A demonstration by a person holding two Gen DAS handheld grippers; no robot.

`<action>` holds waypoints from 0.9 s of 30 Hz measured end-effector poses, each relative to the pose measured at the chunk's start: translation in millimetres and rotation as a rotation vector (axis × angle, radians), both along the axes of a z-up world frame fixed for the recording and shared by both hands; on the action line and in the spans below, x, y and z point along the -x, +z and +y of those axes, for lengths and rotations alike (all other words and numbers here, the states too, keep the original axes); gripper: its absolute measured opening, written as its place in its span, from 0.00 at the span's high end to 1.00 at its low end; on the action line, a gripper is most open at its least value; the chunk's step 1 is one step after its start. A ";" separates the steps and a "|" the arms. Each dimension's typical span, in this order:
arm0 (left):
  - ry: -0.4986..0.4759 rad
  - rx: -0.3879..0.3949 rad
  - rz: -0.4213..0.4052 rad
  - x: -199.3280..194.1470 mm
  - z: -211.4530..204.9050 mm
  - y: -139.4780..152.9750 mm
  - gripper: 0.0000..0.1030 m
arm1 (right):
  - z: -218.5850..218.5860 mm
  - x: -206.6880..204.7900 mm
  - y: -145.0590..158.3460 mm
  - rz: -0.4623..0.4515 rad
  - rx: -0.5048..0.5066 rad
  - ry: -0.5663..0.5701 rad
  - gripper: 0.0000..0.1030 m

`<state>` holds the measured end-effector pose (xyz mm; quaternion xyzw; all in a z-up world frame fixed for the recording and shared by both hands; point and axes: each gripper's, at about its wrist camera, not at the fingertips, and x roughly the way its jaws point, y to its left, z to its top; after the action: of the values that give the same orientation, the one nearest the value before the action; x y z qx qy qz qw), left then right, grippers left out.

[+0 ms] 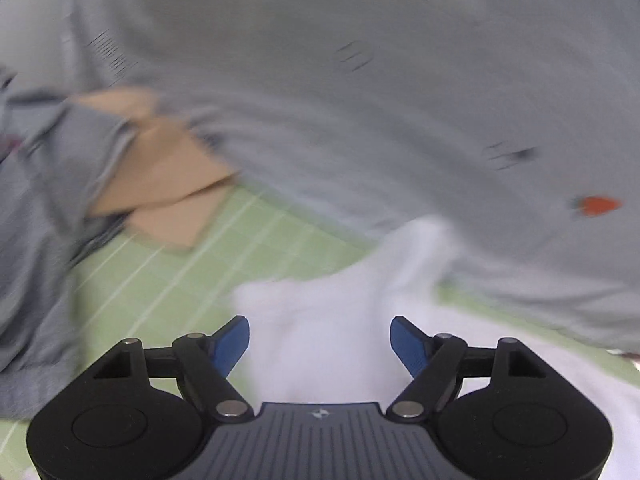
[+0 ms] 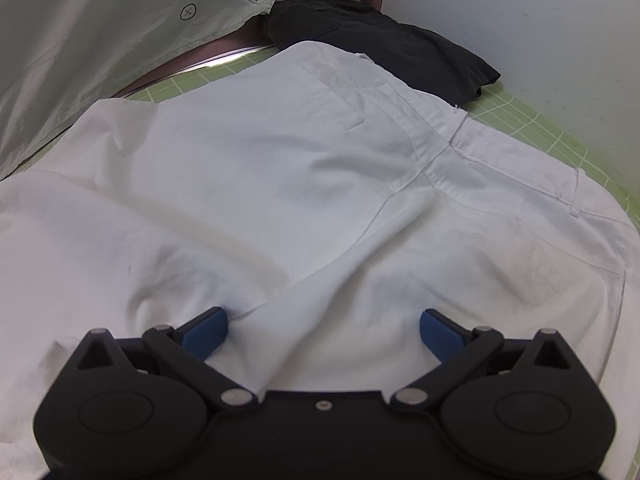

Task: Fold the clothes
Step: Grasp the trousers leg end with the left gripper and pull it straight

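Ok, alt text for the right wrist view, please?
White trousers lie spread on a green grid mat, filling most of the view. The right gripper sits open over a fabric ridge near the seat seam. A folded black garment lies behind the waistband.

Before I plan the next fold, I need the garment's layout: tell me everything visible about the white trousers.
The white trousers are plain woven cloth, cotton by the look, lying spread and rumpled on the green gridded mat. Waistband, belt loop and centre seam face up at the far end, where it lies against a folded black garment. A raised fold runs diagonally between the open fingers of the right gripper. The blurred left view shows white cloth ahead of the open left gripper.
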<state>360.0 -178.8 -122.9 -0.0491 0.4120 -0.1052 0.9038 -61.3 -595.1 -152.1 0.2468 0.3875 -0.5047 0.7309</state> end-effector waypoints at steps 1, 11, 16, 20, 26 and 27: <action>0.009 -0.017 0.016 -3.8 0.5 -5.5 0.25 | -0.5 0.6 0.0 -0.002 -0.002 -0.001 0.00; 0.019 -0.067 0.081 -27.4 -9.5 -39.2 0.69 | 1.2 -1.6 0.5 0.014 0.001 -0.003 0.00; 0.091 -0.060 0.083 -20.2 9.2 -34.6 0.97 | 0.5 -1.7 0.7 0.017 0.001 0.002 0.00; 0.163 -0.091 0.090 2.5 42.7 -25.5 0.97 | 0.8 -1.3 0.8 0.017 0.000 0.003 0.00; 0.240 -0.147 0.154 54.8 93.1 -31.2 0.96 | 1.3 -1.3 0.8 0.015 0.001 0.006 0.00; 0.245 -0.152 0.158 62.9 98.5 -32.9 0.95 | 1.2 -1.2 0.8 0.015 0.000 0.006 0.00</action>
<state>297.1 -80.4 -155.8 -0.0386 0.4794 0.0413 0.8758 -60.1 -593.8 -151.2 0.2421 0.3937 -0.5042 0.7295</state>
